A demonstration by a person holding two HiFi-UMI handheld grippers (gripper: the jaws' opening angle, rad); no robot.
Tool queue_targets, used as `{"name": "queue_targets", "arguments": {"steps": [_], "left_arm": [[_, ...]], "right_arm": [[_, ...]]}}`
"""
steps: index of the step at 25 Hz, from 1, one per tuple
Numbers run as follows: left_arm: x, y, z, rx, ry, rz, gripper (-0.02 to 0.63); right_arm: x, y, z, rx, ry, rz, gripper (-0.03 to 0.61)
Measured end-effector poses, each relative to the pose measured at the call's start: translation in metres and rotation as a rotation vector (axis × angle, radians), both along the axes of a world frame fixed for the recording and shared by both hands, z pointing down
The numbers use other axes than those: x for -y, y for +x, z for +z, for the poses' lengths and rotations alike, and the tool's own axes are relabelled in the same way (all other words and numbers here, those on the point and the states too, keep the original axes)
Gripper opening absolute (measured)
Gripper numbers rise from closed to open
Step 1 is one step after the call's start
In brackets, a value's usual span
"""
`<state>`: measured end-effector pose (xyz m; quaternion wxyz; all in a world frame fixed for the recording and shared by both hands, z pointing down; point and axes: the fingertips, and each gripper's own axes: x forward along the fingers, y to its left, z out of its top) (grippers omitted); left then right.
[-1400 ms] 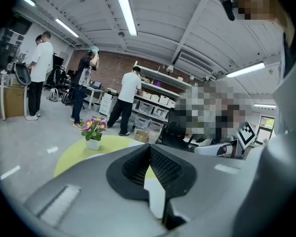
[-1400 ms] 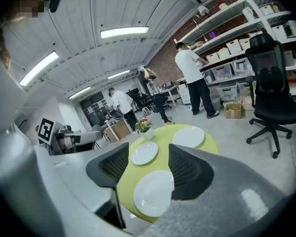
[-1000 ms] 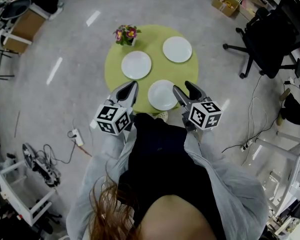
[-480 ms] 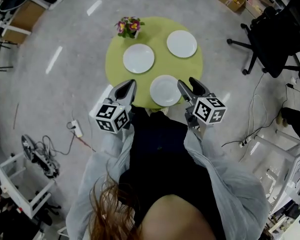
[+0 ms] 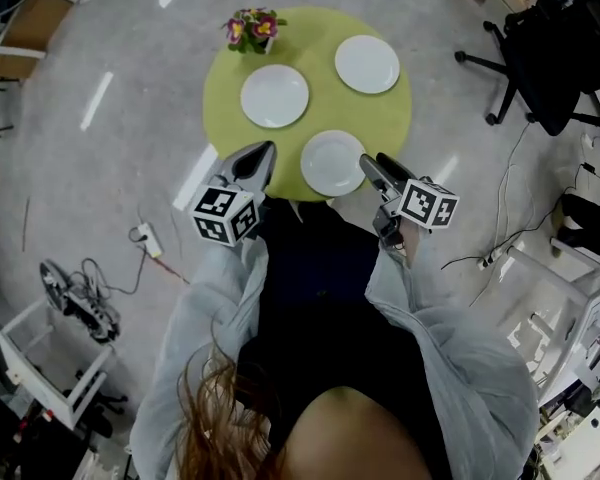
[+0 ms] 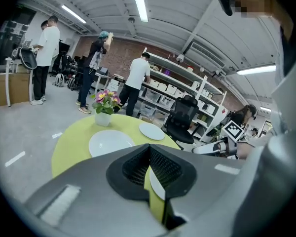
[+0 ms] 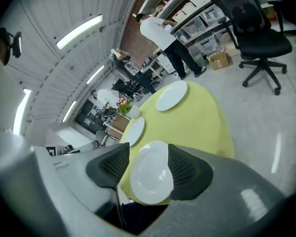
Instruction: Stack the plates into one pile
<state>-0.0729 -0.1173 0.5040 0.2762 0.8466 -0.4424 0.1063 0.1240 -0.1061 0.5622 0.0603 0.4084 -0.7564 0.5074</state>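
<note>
Three white plates lie apart on a round yellow-green table (image 5: 230, 118): a near plate (image 5: 333, 162), a far left plate (image 5: 274, 96) and a far right plate (image 5: 367, 64). My left gripper (image 5: 263, 155) hovers at the table's near edge, left of the near plate, with its pads meeting and nothing between them (image 6: 149, 149). My right gripper (image 5: 374, 165) hangs just right of the near plate, open. In the right gripper view the near plate (image 7: 150, 174) shows through the gap of the right gripper (image 7: 149, 152), below it and untouched.
A pot of flowers (image 5: 252, 28) stands at the table's far left rim. A black office chair (image 5: 540, 58) is off to the right, with cables and a power strip (image 5: 145, 234) on the floor. Several people (image 6: 136, 80) stand by the shelves beyond.
Both grippers have sunk towards the table's near edge, either side of the near plate. The right gripper has rolled. The plates have not moved.
</note>
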Motion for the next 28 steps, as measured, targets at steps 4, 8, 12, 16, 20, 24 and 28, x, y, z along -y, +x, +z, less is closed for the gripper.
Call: {"name": "queue_targets", "arguments": {"steps": [4,8,12,16,20,24,28], "left_arm": [[-0.003,0.010,0.018,-0.006,-0.033,0.033,0.012],[-0.007,0.015,0.032,-0.011,-0.069,0.048,0.012],[-0.013,0.013,0.042,-0.009,-0.093,0.052,0.012],[-0.016,0.011,0.045,-0.008,-0.107,0.055,0.012],[-0.017,0.011,0.046,-0.009,-0.107,0.054,0.012],[-0.018,0.012,0.044,-0.008,-0.102,0.054,0.012],[-0.020,0.009,0.042,-0.005,-0.097,0.044,0.012]], "right_arm": [[-0.011,0.002,0.019,0.021,-0.069,0.017,0.235],[-0.019,-0.003,0.031,0.044,-0.112,0.013,0.236],[-0.029,-0.012,0.047,0.066,-0.158,-0.001,0.236],[-0.036,-0.017,0.052,0.155,-0.213,0.051,0.220],[-0.036,-0.014,0.061,0.176,-0.258,0.088,0.131],[-0.036,-0.014,0.070,0.103,-0.292,0.064,0.035],[-0.035,-0.015,0.069,0.152,-0.316,0.096,0.029]]}}
